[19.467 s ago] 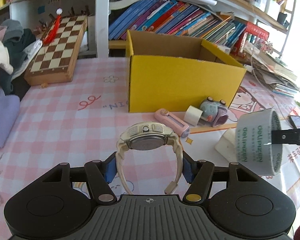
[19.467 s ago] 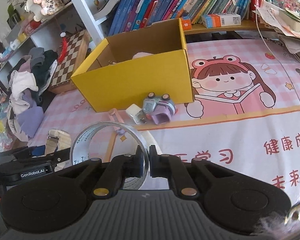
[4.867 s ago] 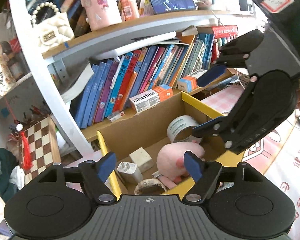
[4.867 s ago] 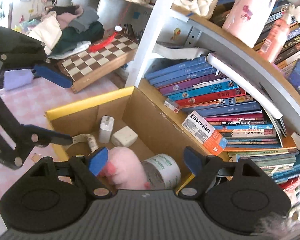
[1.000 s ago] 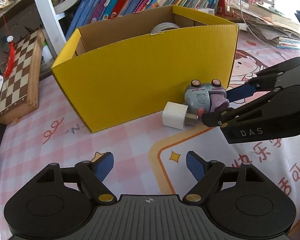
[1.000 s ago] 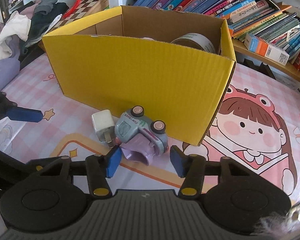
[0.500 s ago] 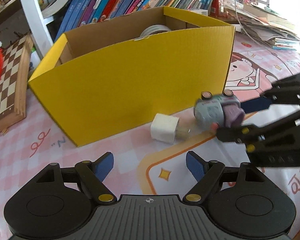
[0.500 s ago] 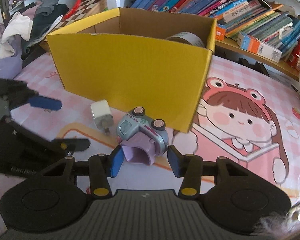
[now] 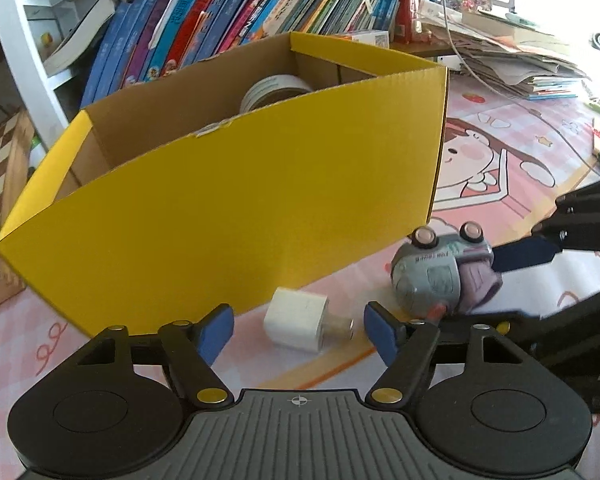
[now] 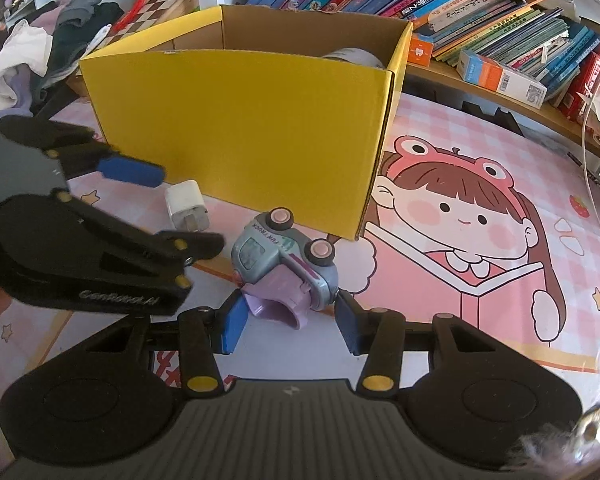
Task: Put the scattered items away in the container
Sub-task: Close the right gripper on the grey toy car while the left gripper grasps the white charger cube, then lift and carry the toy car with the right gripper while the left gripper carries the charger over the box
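My right claw [image 10: 288, 322] stands wide, its blue pads on either side of the toy truck [image 10: 284, 264] without yet pressing it. The truck lies tipped on its side on the counter, wheels turned toward the yellow box [image 10: 240, 120], its lilac scoop pointing back at me, just off the box's near right corner. I judge it to be hard, light plastic with rounded, rather slick flanks; the scoop may be hinged and the wheels will roll, so I would rather close on the grey-blue body across its width than on either of those.

My left claw [image 9: 298, 330] is wide too and holds nothing. The white charger plug [image 9: 300, 322] lies between its pads, close against the foot of the box's front wall, metal prongs pointing toward the truck. It looks like a small, stiff, smooth block, light enough to skid away if nudged; its two flat sides are the place to pinch, clear of the prongs.

Beyond both, the box stands open near the counter's back edge by the bookshelf. A roll of tape [image 9: 274, 90] shows inside it at the far right; the rest of the floor is hidden behind the front wall.
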### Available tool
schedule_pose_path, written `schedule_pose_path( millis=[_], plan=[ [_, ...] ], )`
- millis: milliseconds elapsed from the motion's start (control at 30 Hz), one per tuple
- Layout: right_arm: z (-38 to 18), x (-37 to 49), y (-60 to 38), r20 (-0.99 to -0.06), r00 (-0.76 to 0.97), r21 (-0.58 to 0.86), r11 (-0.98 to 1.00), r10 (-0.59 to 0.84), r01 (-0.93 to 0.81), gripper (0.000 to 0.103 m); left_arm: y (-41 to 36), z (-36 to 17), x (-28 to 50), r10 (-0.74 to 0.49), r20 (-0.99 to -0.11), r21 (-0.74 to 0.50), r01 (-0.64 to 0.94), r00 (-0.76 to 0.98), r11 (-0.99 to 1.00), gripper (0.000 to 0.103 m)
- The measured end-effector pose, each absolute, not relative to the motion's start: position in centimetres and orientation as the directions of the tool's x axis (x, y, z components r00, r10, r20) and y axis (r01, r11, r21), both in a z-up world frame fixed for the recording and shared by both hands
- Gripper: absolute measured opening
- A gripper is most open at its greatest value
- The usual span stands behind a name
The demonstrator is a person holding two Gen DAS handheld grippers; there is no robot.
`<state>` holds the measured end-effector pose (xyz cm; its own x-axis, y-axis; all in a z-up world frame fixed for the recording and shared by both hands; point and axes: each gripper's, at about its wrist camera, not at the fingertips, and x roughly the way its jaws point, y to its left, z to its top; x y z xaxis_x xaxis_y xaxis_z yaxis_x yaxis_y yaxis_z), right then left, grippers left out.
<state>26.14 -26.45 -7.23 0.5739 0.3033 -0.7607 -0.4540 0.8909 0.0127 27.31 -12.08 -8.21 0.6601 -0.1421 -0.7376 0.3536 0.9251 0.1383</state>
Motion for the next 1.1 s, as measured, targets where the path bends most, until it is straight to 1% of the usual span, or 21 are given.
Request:
schedule_pose_path(
  millis=[33, 67, 200, 267, 300, 400, 500, 567, 700, 767, 833, 900, 1100],
  plan=[
    [-7.2, 26.1, -26.4, -0.761, 0.574, 0.011, 0.891, 0.302, -0.454, 0.046, -12.1, -8.3, 27.4, -0.147, -0.739, 0.132, 0.356, 0.657, 0.925, 0.062],
    [-7.2, 26.1, -26.4, -0.761, 0.574, 0.010, 0.891, 0.301, -0.454, 0.046, -12.2, -8.4, 27.5, -0.154, -0.740, 0.125, 0.359, 0.655, 0.925, 0.058],
    [-7.2, 26.2, -26.4, -0.764, 0.572, 0.010, 0.892, 0.298, -0.452, 0.046, -12.1, -8.5, 27.3, -0.175, -0.738, 0.110, 0.373, 0.652, 0.921, 0.053],
    [-7.3, 26.2, -26.3, -0.768, 0.568, 0.012, 0.894, 0.295, -0.449, 0.046, -11.9, -8.5, 27.2, -0.189, -0.738, 0.095, 0.377, 0.648, 0.921, 0.045],
    [-7.3, 26.2, -26.3, -0.770, 0.566, 0.014, 0.895, 0.294, -0.447, 0.046, -11.8, -8.5, 27.2, -0.195, -0.739, 0.086, 0.377, 0.645, 0.922, 0.044],
    [-7.3, 26.3, -26.1, -0.774, 0.564, 0.008, 0.895, 0.288, -0.445, 0.047, -11.3, -8.3, 27.0, -0.208, -0.744, 0.063, 0.376, 0.635, 0.925, 0.043],
    [-7.3, 26.4, -26.1, -0.776, 0.564, 0.004, 0.897, 0.282, -0.442, 0.050, -10.7, -8.2, 26.3, -0.211, -0.750, 0.045, 0.366, 0.627, 0.929, 0.043],
    [-7.4, 26.5, -26.0, -0.778, 0.562, 0.007, 0.899, 0.280, -0.439, 0.055, -10.2, -8.1, 25.5, -0.212, -0.755, 0.032, 0.358, 0.620, 0.933, 0.043],
    [-7.4, 26.8, -25.9, -0.778, 0.561, 0.008, 0.897, 0.284, -0.443, 0.055, -8.8, -7.9, 24.2, -0.204, -0.765, 0.007, 0.324, 0.611, 0.946, 0.043],
    [-7.4, 27.0, -25.8, -0.778, 0.559, 0.011, 0.896, 0.287, -0.444, 0.052, -8.2, -7.8, 23.6, -0.196, -0.769, 0.000, 0.307, 0.609, 0.952, 0.043],
    [-7.5, 27.0, -25.6, -0.777, 0.558, 0.015, 0.895, 0.291, -0.445, 0.052, -7.6, -7.7, 23.0, -0.189, -0.772, -0.006, 0.290, 0.607, 0.957, 0.043],
    [-7.4, 26.8, -25.4, -0.778, 0.554, 0.016, 0.892, 0.295, -0.452, 0.046, -7.1, -7.7, 22.4, -0.182, -0.774, -0.013, 0.273, 0.606, 0.962, 0.043],
    [-7.1, 25.9, -24.6, -0.780, 0.544, 0.016, 0.879, 0.309, -0.477, 0.044, -5.4, -7.3, 20.9, -0.169, -0.771, -0.036, 0.223, 0.614, 0.974, 0.043]
  ],
)
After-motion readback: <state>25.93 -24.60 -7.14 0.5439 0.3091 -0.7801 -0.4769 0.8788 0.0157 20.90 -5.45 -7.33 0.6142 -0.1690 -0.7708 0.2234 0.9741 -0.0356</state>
